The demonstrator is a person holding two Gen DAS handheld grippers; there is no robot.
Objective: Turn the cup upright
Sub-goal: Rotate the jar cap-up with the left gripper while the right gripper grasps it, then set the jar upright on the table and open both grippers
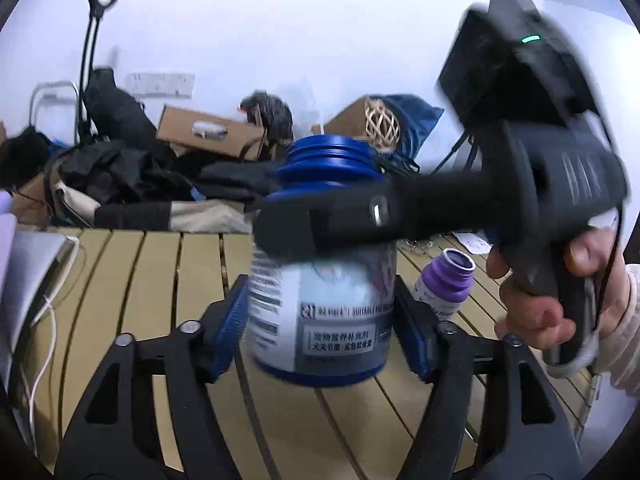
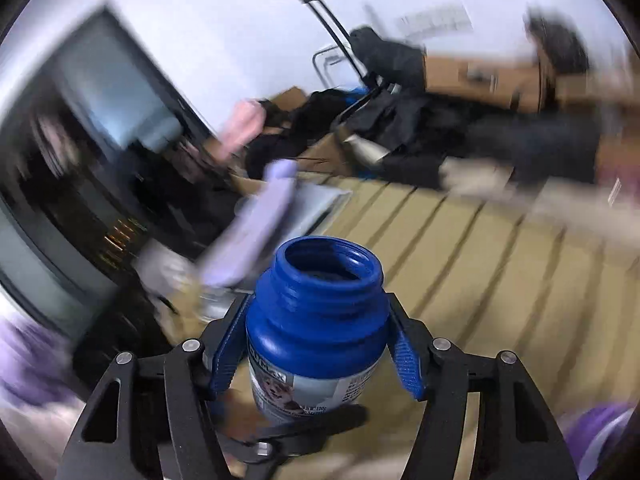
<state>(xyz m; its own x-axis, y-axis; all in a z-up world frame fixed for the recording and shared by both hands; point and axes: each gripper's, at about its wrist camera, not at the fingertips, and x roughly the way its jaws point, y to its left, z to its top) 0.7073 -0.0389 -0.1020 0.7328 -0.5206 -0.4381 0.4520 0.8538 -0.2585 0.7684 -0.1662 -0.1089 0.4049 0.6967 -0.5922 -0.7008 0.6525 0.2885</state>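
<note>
The cup is a blue open-mouthed bottle point(image 1: 320, 304) with a white and grey label, mouth up and slightly tilted. My left gripper point(image 1: 320, 320) has its blue pads against the bottle's lower body on both sides. My right gripper point(image 1: 304, 228) reaches in from the right and clamps the bottle's shoulder. In the right wrist view the bottle point(image 2: 316, 320) sits between the right gripper's point(image 2: 316, 344) blue pads with its open mouth toward the camera. A finger of the left gripper point(image 2: 288, 428) shows below it.
The slatted wooden table point(image 1: 160, 280) lies beneath. A small purple bottle point(image 1: 444, 284) stands on it to the right. A grey laptop point(image 1: 24, 280) with a white cable sits at the left edge. Cardboard boxes point(image 1: 208, 132) and dark clothes pile up behind.
</note>
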